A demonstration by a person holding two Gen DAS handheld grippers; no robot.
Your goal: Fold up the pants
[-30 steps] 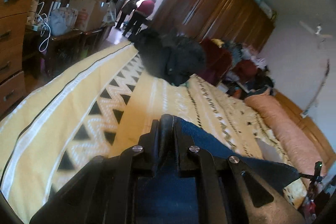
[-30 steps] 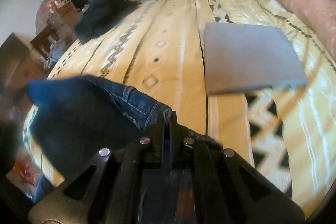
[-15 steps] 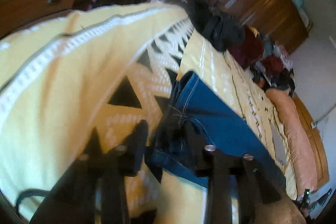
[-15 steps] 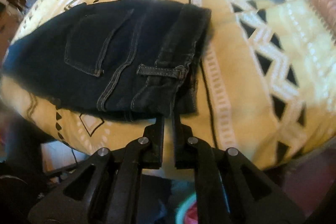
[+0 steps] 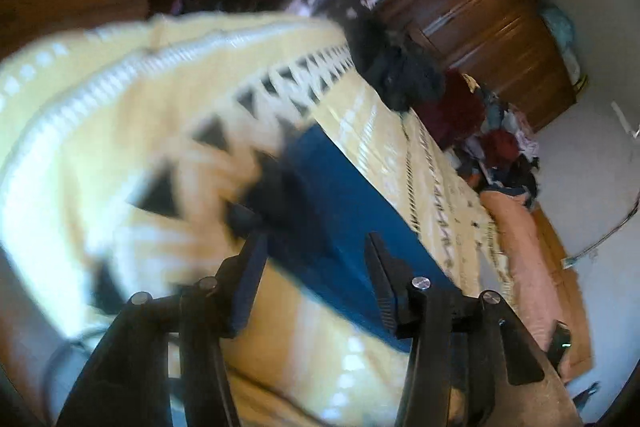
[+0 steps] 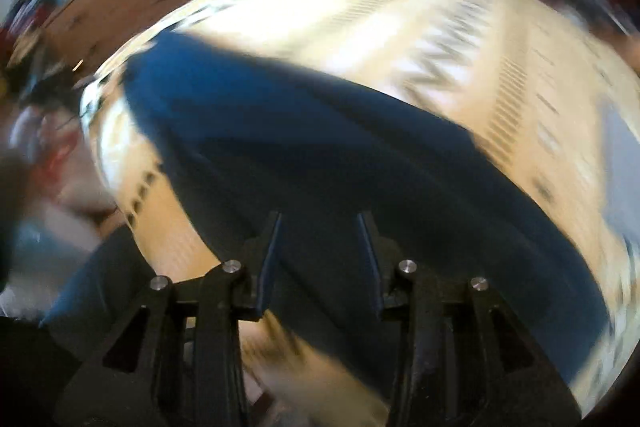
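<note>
My main worry is the jeans shifting as I let go: they lie spread flat on the bed, on its yellow patterned cover, and a finger that snags the denim on the way out could drag an edge and rumple the layer I want flat. Both views are smeared with blur, the right one badly, so I can't read seams or edges well enough to judge whether the cloth is straight, and a fold started from a skewed lay would come out crooked. The left tongs are spreading, nothing pinched between the fingers; the dark bunched end of the jeans sits just ahead of the left finger, with blue denim running away beyond the gap. The right tongs are spreading too, pointing steeply down onto the wide dark stretch of denim that fills the middle of that view; denim shows through the gap, but the pads do not press on it as far as I can tell. The left tongs point forward and somewhat down, and their view is tilted, the bed running off at a slant toward a pile of clothes and a wardrobe.
</note>
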